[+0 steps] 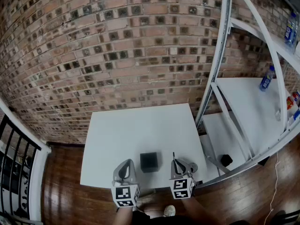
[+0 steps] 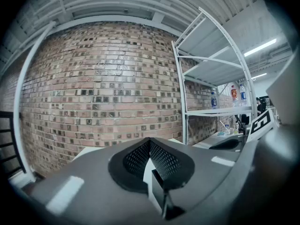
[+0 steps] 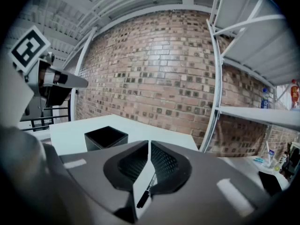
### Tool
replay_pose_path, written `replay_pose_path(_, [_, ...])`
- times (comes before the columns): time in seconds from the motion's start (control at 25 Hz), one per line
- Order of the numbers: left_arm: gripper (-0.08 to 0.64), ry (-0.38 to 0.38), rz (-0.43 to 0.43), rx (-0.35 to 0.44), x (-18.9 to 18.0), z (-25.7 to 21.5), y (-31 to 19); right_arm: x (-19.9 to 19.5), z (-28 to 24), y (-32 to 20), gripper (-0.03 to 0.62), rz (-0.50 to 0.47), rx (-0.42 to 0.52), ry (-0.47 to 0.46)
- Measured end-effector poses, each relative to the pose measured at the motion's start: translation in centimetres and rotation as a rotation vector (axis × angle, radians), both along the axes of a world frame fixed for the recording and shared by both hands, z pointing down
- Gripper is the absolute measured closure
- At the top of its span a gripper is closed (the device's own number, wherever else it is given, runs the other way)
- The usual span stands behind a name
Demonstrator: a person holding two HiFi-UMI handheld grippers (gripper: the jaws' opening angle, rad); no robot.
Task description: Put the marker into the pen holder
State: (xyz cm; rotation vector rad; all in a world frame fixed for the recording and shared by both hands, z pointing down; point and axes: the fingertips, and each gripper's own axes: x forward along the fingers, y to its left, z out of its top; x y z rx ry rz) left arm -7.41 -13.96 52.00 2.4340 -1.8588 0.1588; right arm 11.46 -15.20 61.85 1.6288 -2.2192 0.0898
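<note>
On the white table a black square pen holder stands near the front edge, between my two grippers. A thin black marker lies just right of it, beside the tip of my right gripper. In the right gripper view the marker shows on the table through the gap under the jaws. The right gripper has only a thin slit between its tips and holds nothing, with the pen holder ahead to the left. My left gripper is shut and empty, and the holder shows below it.
A brick wall rises behind the table. A white shelving rack with bottles stands at the right. At the left there is a black railing, and wooden floor surrounds the table. A small black object sits under the rack.
</note>
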Motion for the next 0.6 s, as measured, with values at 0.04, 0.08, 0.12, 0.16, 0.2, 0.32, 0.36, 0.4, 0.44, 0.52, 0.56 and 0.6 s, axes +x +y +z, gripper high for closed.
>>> replay_pose_path(0.04, [0.546,-0.001,0.002,-0.002,0.0,0.1,-0.1,0.0,1.0,-0.4,0.561,0.009,-0.039,0.004])
replay_pose_path(0.08, [0.546,-0.002,0.004,-0.003,-0.1,0.1,-0.2,0.1,1.9,-0.8,0.54,0.021,-0.076,0.008])
replay_pose_path(0.12, [0.546,-0.002,0.006,-0.005,-0.1,0.2,-0.4,0.3,2.8,-1.3,0.53,0.036,-0.11,0.011])
replay_pose_path(0.16, [0.546,-0.002,0.007,-0.005,-0.2,0.2,-0.5,0.5,3.6,-1.7,0.524,0.057,-0.143,0.012])
replay_pose_path(0.2, [0.546,-0.002,0.007,-0.006,-0.4,0.3,-0.7,0.8,4.5,-2.1,0.523,0.079,-0.175,0.015])
replay_pose_path(0.32, [0.546,0.0,0.007,-0.014,-0.9,0.6,-0.9,1.7,7.5,-3.0,0.521,0.123,-0.281,0.032])
replay_pose_path(0.36, [0.546,0.001,0.008,-0.017,-1.0,0.7,-0.9,1.7,8.5,-3.1,0.516,0.123,-0.318,0.034])
replay_pose_path(0.4, [0.546,0.0,0.01,-0.02,-1.1,0.8,-1.0,1.6,9.3,-3.3,0.513,0.118,-0.351,0.032])
replay_pose_path(0.44, [0.546,0.0,0.013,-0.022,-1.1,0.9,-1.0,1.5,10.0,-3.3,0.507,0.112,-0.378,0.031])
replay_pose_path(0.52, [0.546,0.0,0.02,-0.027,-1.1,1.1,-1.0,1.5,11.1,-3.4,0.505,0.112,-0.419,0.041])
replay_pose_path(0.56, [0.546,0.001,0.022,-0.029,-1.1,1.2,-1.0,1.7,11.5,-3.5,0.499,0.118,-0.435,0.047])
replay_pose_path(0.6, [0.546,0.002,0.022,-0.032,-1.2,1.3,-1.0,1.8,11.8,-3.5,0.499,0.124,-0.446,0.048])
